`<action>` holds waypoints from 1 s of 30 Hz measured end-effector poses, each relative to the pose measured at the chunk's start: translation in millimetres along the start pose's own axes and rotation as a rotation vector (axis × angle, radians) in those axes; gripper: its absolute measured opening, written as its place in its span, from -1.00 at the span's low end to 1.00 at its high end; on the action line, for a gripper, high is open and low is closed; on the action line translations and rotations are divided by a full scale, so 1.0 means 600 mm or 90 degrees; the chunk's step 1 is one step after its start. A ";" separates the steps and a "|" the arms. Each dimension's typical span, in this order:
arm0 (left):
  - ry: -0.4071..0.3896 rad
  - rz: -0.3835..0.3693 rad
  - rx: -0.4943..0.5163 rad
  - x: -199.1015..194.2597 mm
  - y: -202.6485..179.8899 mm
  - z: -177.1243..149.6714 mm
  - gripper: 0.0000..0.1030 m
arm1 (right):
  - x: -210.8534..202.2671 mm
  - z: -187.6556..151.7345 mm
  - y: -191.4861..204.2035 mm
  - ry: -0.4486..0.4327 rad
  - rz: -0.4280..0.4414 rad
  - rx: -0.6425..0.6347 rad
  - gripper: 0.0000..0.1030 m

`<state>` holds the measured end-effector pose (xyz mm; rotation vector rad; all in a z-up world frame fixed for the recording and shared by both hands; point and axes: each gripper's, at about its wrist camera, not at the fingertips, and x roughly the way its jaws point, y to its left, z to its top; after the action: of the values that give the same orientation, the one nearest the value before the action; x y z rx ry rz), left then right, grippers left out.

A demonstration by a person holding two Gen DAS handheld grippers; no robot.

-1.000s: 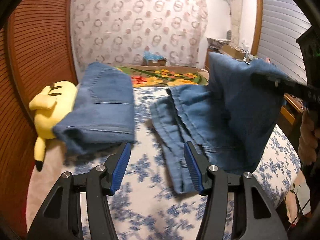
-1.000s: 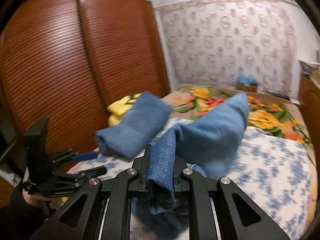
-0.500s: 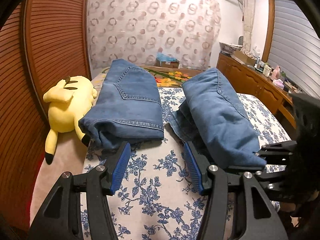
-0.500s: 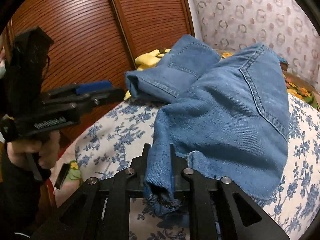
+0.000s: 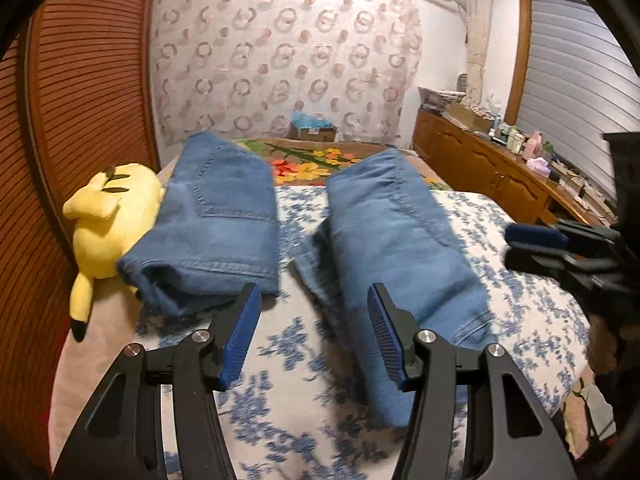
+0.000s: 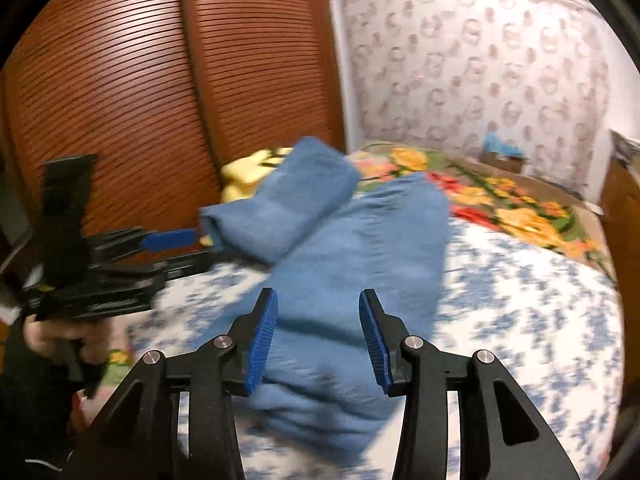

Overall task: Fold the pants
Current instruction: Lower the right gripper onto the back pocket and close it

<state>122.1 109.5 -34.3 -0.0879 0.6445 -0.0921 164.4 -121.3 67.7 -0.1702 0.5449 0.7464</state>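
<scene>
Near left edge of bed (image 5: pixel 540 280): yellow plush toy (image 5: pixel 108 220), lying against wooden slatted wardrobe doors (image 5: pixel 80 100). Just beside toy, toward bed centre: folded jeans (image 5: pixel 224 232), lying flat, touching toy.

Left claw (image 5: pixel 314 340): roughly half open, blue pads (image 5: pixel 240 340) apart, nothing between them; hovering over floral bedsheet, between the two denim bundles. In right wrist view, left claw (image 6: pixel 172 248) seen side-on, gripped by a hand (image 6: pixel 60 340).

Centre of bed, right of folded jeans and apart from them: second pair of jeans (image 5: pixel 400 240), folded lengthwise, lying on sheet toward near edge.

Right claw (image 6: pixel 318 336): jaws opening, pads clear of fabric, second pair of jeans (image 6: pixel 360 280) lying between and beyond them, not gripped. In left wrist view, right claw (image 5: pixel 560 244) at right edge of bed.

Far edge of bed: flowered blanket (image 5: pixel 312 164).
</scene>
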 end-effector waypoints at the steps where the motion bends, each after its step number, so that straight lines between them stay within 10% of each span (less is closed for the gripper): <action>1: 0.001 -0.004 0.004 0.003 -0.006 0.001 0.10 | 0.005 0.001 -0.010 -0.001 -0.017 0.001 -0.14; 9: 0.053 -0.017 0.038 0.060 -0.047 -0.026 0.10 | 0.086 0.029 -0.066 0.021 -0.101 0.022 -0.14; 30: 0.093 -0.006 0.021 0.083 -0.027 -0.085 0.10 | 0.284 0.048 -0.100 0.095 -0.049 0.073 0.06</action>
<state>130.2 85.0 -102.8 -0.0525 0.7879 -0.1189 320.2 -53.6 -0.2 -0.1403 0.7181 0.6295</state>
